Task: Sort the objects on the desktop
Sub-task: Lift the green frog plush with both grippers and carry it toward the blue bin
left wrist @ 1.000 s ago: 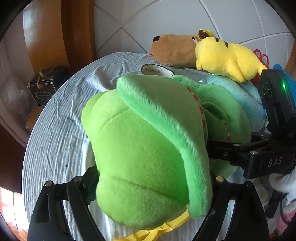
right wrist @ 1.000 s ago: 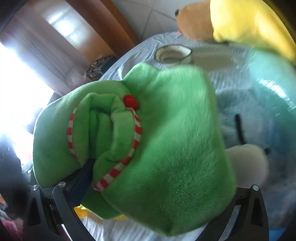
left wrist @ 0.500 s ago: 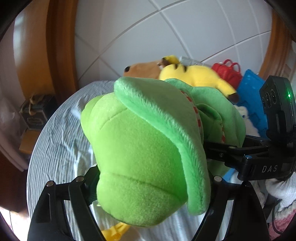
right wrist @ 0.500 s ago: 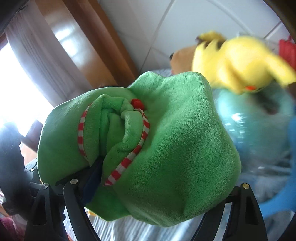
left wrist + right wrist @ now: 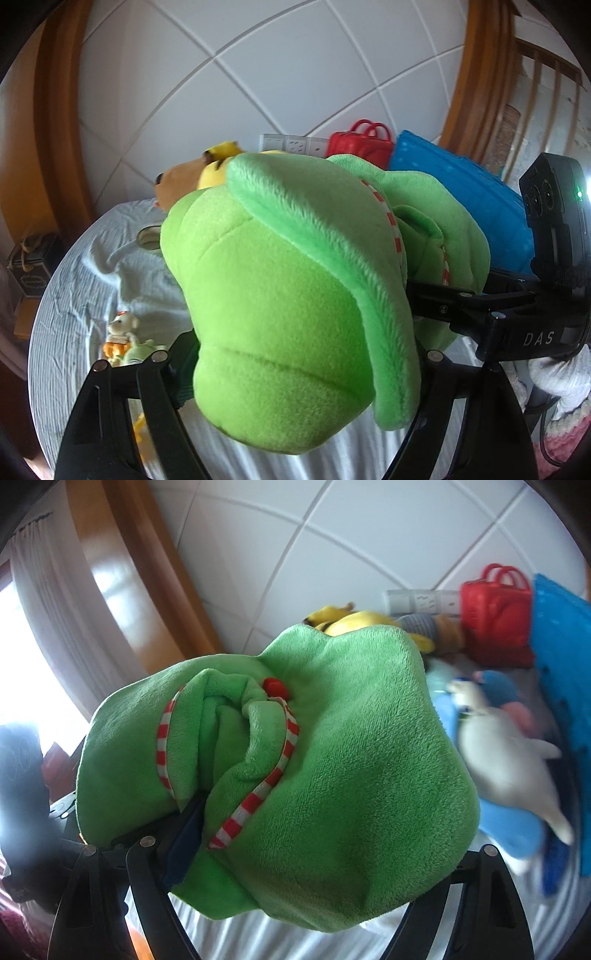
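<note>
A big green plush toy [image 5: 280, 295] with red-and-white striped trim fills both views; it also shows in the right wrist view [image 5: 332, 775]. My left gripper [image 5: 295, 354] is shut on one end of it. My right gripper [image 5: 288, 845] is shut on the other end and shows in the left wrist view [image 5: 461, 299] at the right. The toy hangs in the air above the round table with the pale striped cloth [image 5: 74, 295]. The fingertips of both grippers are hidden in the plush.
A brown plush [image 5: 177, 181] and a yellow plush [image 5: 354, 622] lie at the table's back. A red toy bag [image 5: 495, 624] and a blue basket [image 5: 461, 195] stand at the back right. A white plush [image 5: 506, 760] lies on a blue one. Small figurines [image 5: 122, 336] and a cup [image 5: 147, 236] sit at left.
Both grippers have lifted the green plush higher and tilted up. More wall, the red bag and the blue basket now show, and the table sits lower in view.
</note>
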`<state>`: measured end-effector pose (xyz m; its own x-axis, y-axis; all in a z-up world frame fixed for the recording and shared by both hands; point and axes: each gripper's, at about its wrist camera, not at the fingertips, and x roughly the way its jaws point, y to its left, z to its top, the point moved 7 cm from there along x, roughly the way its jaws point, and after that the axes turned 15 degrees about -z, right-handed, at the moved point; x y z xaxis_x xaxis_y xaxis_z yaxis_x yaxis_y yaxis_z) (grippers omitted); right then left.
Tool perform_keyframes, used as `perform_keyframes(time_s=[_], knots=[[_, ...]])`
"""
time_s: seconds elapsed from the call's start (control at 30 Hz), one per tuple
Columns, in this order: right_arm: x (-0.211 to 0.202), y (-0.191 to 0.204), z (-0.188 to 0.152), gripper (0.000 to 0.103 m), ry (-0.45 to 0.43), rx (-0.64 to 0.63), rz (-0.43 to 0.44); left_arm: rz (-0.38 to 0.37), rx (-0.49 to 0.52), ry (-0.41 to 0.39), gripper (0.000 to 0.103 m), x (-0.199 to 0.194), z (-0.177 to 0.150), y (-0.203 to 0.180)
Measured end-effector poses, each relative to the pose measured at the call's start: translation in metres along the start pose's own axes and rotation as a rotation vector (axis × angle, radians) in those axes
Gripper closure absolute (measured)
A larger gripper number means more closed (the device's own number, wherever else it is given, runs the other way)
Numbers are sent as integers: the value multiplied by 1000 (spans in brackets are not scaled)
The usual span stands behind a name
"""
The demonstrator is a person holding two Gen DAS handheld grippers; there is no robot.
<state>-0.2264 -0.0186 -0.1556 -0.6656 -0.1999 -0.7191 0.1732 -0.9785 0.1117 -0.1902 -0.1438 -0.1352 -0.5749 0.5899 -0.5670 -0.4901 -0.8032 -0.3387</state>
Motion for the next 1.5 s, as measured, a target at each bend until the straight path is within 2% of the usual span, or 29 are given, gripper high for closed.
perform_keyframes(time_s=[0.43, 0.6, 0.83, 1.17, 1.33, 1.5], knots=[[-124, -157, -82, 18, -25, 127, -110, -121, 118, 47, 21, 41, -30, -197], [-155, -200, -105, 18, -25, 180, -142, -159, 157, 81, 21, 60, -45, -257], [-191, -261, -145, 18, -19, 296, -216, -242, 228, 160, 21, 92, -62, -321], [-247, -334, -201, 18, -21, 490, -403, -460, 365, 265, 21, 137, -86, -418], [-279, -355, -219, 18, -36, 553, -459, -514, 412, 286, 21, 148, -85, -452], [-282, -379, -209, 18, -56, 558, -471, -519, 432, 268, 21, 157, -75, -479]])
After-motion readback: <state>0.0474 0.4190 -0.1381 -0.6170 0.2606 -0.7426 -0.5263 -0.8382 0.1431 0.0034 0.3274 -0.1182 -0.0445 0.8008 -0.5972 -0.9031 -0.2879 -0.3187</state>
